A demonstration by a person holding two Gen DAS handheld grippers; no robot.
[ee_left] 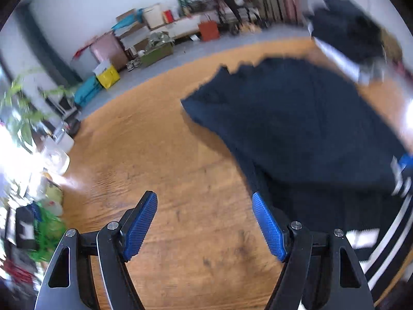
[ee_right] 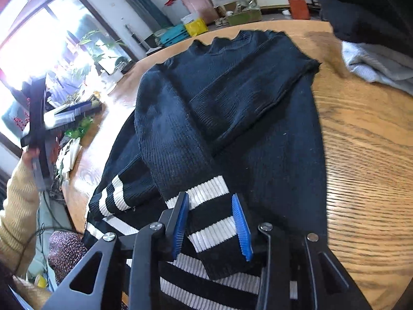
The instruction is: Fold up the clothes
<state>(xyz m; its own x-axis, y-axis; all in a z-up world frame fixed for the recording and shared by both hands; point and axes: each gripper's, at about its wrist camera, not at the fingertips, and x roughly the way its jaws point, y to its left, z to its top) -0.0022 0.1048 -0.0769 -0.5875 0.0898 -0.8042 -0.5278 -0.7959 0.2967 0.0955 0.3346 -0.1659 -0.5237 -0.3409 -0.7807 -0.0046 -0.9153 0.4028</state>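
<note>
Wood-grain tabletop (ee_right: 366, 155), warm brown, carries the task's garment: a dark navy knitted sweater with white-striped cuffs and hem (ee_right: 232, 118), lying flat at the middle of the table with both sleeves already brought across its body. At far left in the right wrist view, your left hand (ee_right: 31, 155), in a cream ribbed sleeve, carries the left gripper (ee_left: 204, 222) off to the side of the table; its own view shows the blue ribbed pads standing wide apart over bare wood, with nothing between them and the sweater's edge just beside the right-hand pad. Moving right, the right gripper (ee_right: 210, 226) hangs low over the striped cuff (ee_right: 211, 214) of the near sleeve, its jaws parted to either side of the cuff; the pads do not appear to press the knit, so treat the cuff as unheld. Farther right, a pale grey folded garment (ee_right: 376, 64) and a dark pile (ee_right: 361, 5) sit at the table's far edge, apart from the sweater. To do this step well, settle the cuff square on the body, then take the striped hem at both corners and carry it evenly toward the collar, keeping the sleeves from sliding out.
</note>
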